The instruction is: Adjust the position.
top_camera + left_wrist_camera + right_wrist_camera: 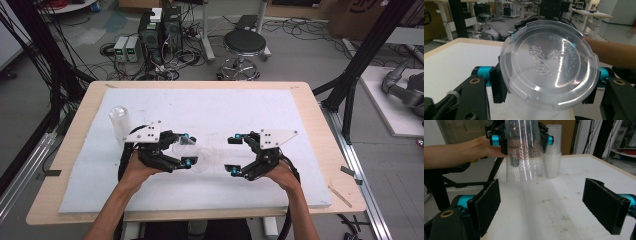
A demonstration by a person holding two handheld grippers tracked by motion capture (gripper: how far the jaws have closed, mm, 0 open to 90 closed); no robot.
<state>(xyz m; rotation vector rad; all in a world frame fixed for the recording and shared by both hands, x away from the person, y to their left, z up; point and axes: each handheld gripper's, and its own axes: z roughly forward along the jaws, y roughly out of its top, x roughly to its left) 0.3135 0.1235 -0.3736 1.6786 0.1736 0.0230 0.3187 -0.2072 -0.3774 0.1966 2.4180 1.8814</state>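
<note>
Clear plastic makes the cup [192, 152] hard to trace from the high view, where it shows as a faint outline between the jaws of the left tool [186, 149] near the middle of the white bench [210, 107]. In the left gripper view the cup's flat round end [549, 63] faces the camera, embossed marks legible, and its rim is clamped between both pads; the wall behind that end is hidden. The right gripper view shows the same cup [526, 152] held with its wide end touching the bench surface, its upper end cut off by the frame edge. The right tool [232, 155] stands spread wide, pinching nothing, well apart from the cup. A stack of clear cups [119, 122] stands on the bench just beyond the left tool, partly blurred.
</note>
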